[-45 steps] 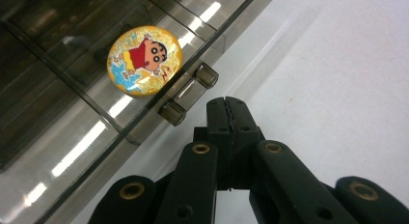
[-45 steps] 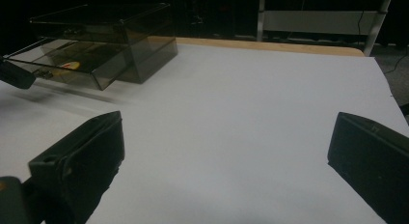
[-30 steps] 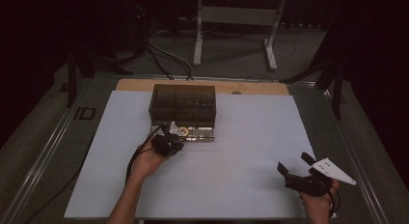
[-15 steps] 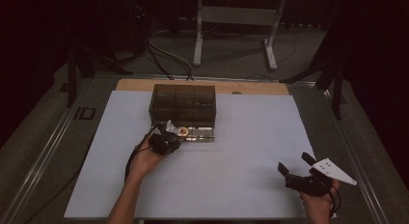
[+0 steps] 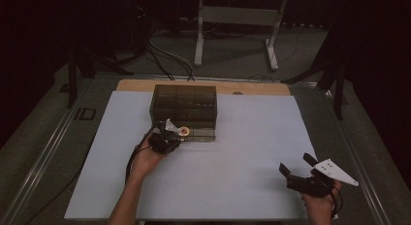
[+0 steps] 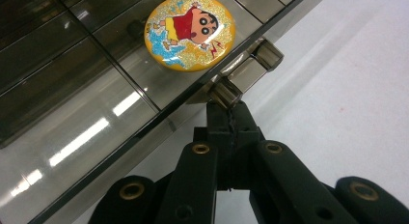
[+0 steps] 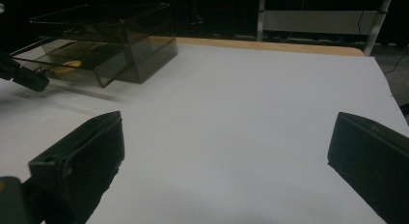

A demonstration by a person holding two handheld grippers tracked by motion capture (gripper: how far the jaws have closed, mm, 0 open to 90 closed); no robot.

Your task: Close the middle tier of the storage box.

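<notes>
A smoky see-through drawer box stands at the back middle of the white table. Its bottom drawer sticks out a little and holds a round yellow cartoon badge. My left gripper is at the drawer front, its jaws shut on the clear drawer handle. Near the table's front right, my right gripper stands open with only bare table between its jaws. The box lies far off to its left.
The white sheet covers most of the table, with a wooden strip along its far edge. Cables and a metal stand sit on the floor beyond. The table's side rails run left and right.
My left gripper has edged slightly to the left at the drawer front. The right gripper has kept still.
</notes>
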